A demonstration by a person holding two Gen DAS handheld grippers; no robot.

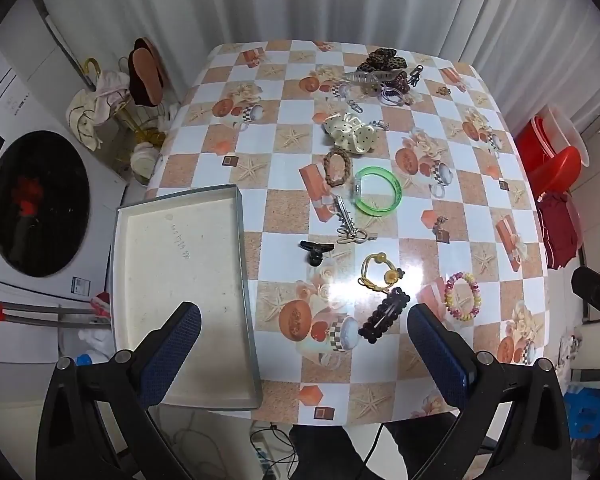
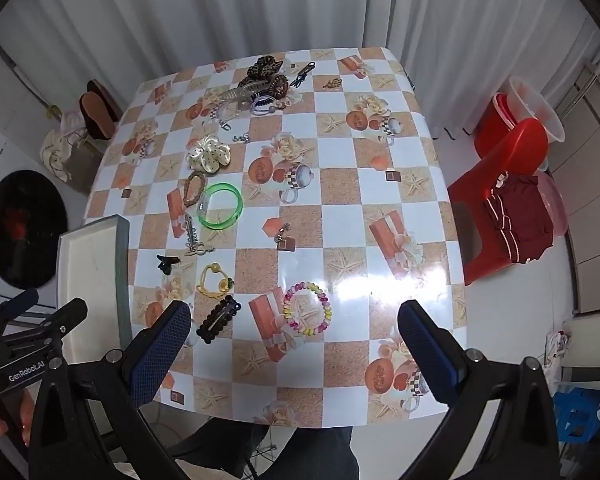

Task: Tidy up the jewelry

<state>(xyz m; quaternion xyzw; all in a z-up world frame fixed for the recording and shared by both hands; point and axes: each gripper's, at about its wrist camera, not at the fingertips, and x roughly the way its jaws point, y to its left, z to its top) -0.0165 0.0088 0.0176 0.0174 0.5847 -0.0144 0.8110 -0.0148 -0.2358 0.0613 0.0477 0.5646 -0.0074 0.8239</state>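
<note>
Jewelry lies scattered on a checkered table. A pastel bead bracelet (image 2: 307,309) (image 1: 463,297), a dark beaded hair clip (image 2: 219,319) (image 1: 384,315), a yellow hair tie (image 2: 214,276) (image 1: 380,272), a green bangle (image 2: 220,205) (image 1: 377,191), a braided brown bracelet (image 2: 193,188) and a polka-dot scrunchie (image 2: 209,153) are in both views. A shallow empty tray (image 1: 172,276) (image 2: 94,280) sits at the table's left front. My left gripper (image 1: 304,324) is open and empty above the tray's right wall. My right gripper (image 2: 294,330) is open and empty above the bead bracelet.
A pile of leopard scrunchies and clips (image 2: 264,80) lies at the far edge. A washing machine (image 1: 36,200) stands left of the table. A red chair with a dark red cloth (image 2: 508,200) and buckets stand to the right.
</note>
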